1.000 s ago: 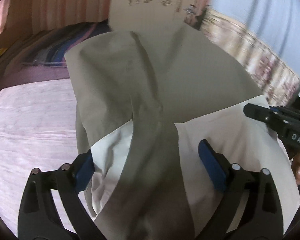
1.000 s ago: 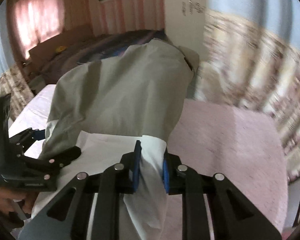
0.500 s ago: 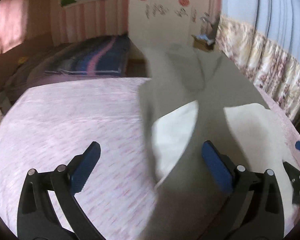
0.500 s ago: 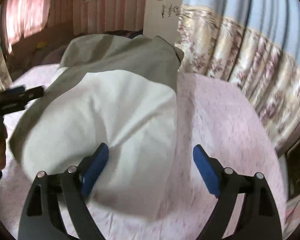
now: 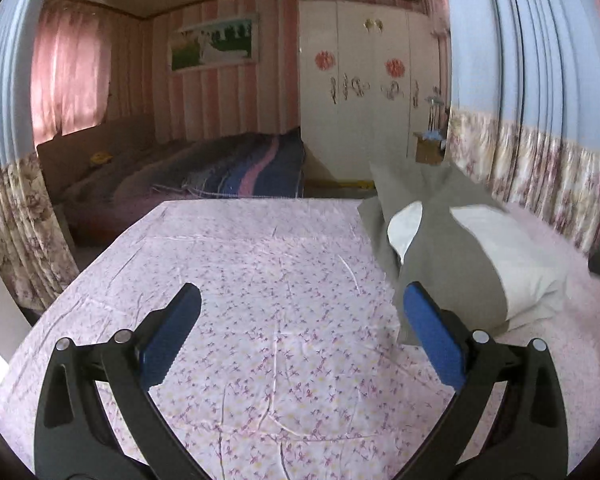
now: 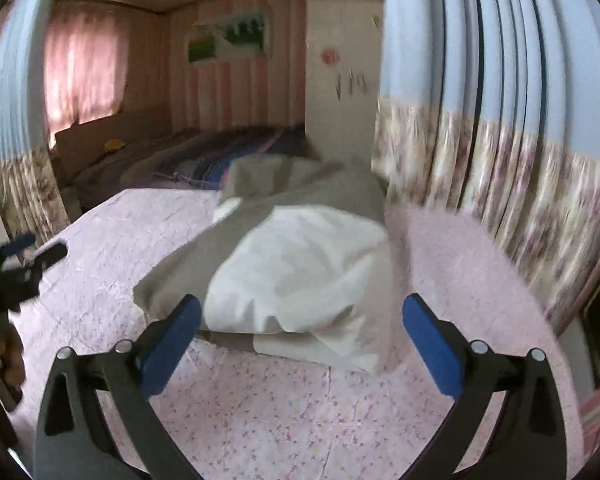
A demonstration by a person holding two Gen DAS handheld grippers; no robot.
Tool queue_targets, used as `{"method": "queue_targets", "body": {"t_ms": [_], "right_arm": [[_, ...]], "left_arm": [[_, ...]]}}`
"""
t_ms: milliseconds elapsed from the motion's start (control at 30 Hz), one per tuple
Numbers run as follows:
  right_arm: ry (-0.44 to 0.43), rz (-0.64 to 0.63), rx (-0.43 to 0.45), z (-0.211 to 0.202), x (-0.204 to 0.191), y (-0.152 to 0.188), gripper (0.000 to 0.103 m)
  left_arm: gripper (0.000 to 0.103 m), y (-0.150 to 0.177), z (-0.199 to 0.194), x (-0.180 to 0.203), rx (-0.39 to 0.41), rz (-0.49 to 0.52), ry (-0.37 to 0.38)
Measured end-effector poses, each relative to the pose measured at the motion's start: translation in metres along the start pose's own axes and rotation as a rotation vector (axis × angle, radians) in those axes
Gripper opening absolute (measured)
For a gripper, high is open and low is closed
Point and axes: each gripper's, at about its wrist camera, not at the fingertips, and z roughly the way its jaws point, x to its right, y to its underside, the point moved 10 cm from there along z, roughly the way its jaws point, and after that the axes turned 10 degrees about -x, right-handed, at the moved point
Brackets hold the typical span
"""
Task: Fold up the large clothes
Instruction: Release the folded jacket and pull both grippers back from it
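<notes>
Lying in a loose heap on the floral pink bedsheet (image 5: pixel 260 320) is the grey-and-white garment (image 6: pixel 300 264), grey fabric outside and a pale white lining turned up on top (it looks half folded, with rumpled edges). It is sitting toward the right side of the bed, its far end reaching the bed's far edge near the flowered curtain (image 6: pixel 520 184).

The right gripper (image 6: pixel 300 344) is hovering just short of the garment's near edge, its blue pads spread wide and opening further, with nothing pinched between them; cloth is showing in the gap, but the pads are not pressing on it. The left gripper (image 5: pixel 300 340) is standing wide apart too, over bare sheet, with the garment just beyond its right pad and apart from it.

Seen from the right wrist, the left gripper is appearing blurred at the far left, a hand (image 6: pixel 8 352) showing below it. Beyond the bed, a striped blanket (image 5: pixel 240 168) is lying on another bed beside a white wardrobe (image 5: pixel 364 80).
</notes>
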Motion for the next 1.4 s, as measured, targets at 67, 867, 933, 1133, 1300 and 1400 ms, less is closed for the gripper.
{"method": "queue_targets", "body": {"t_ms": [67, 867, 933, 1133, 1300, 1400], "right_arm": [[0.041, -0.034, 0.069, -0.011, 0.000, 0.000, 0.101], [0.063, 0.157, 0.069, -0.025, 0.029, 0.005, 0.101], [0.050, 0.171, 0.065, -0.023, 0.028, 0.003, 0.101], [0.017, 0.147, 0.045, -0.020, 0.014, 0.001, 0.101], [-0.048, 0.166, 0.100, -0.031, -0.003, -0.002, 0.101], [-0.047, 0.143, 0.137, -0.045, -0.013, -0.003, 0.101]], "left_arm": [[0.100, 0.001, 0.000, -0.012, 0.014, -0.004, -0.039], [0.100, 0.012, -0.056, -0.049, 0.150, -0.056, -0.043], [0.100, 0.013, -0.050, -0.049, 0.134, -0.071, -0.010], [0.100, 0.018, -0.051, -0.051, 0.115, -0.010, -0.053], [0.100, 0.022, -0.040, -0.087, 0.039, -0.110, -0.129], [0.100, 0.018, -0.041, -0.095, 0.042, -0.119, -0.102]]}}
